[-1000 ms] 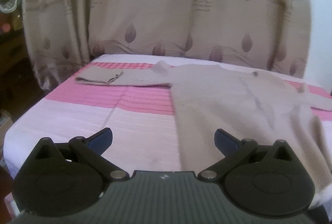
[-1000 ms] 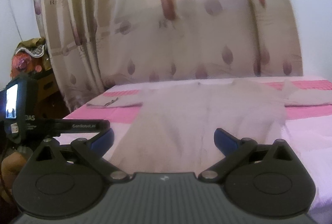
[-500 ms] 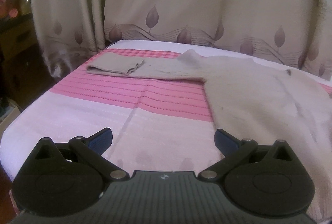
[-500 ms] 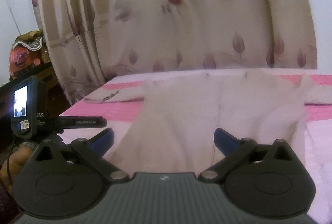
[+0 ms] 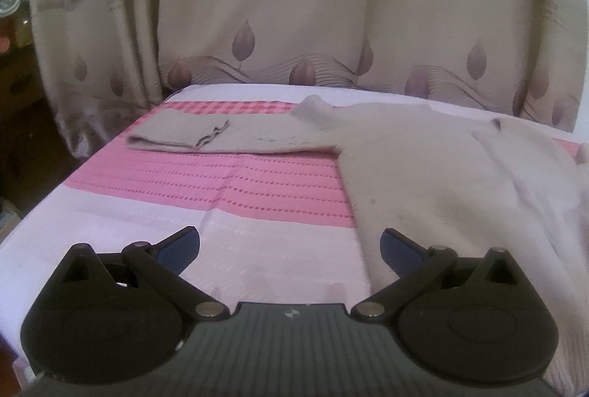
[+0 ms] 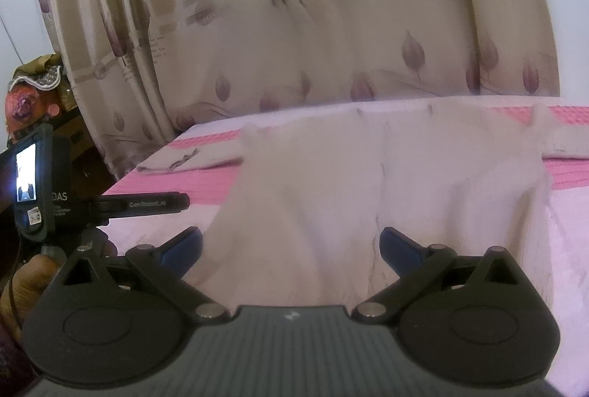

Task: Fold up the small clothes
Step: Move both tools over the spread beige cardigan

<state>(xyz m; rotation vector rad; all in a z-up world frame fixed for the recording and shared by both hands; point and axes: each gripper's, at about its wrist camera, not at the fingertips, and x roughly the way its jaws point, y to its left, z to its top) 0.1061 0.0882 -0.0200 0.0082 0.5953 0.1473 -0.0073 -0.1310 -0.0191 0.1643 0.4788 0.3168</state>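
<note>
A beige curtain hangs in folds behind the bed, printed with mauve leaf shapes, wavy lines and lettering such as "love"; daylight glows through its upper part in the right wrist view; the bed carries a pale lilac sheet crossed by a pink band with dotted rows and a checked strip at the far edge; a plain white wall shows at right; dark wooden furniture at left holds a patterned cloth bundle.

Each tool is black, with blue-padded fingertips, silver pivot screws and a ribbed grey base.
</note>
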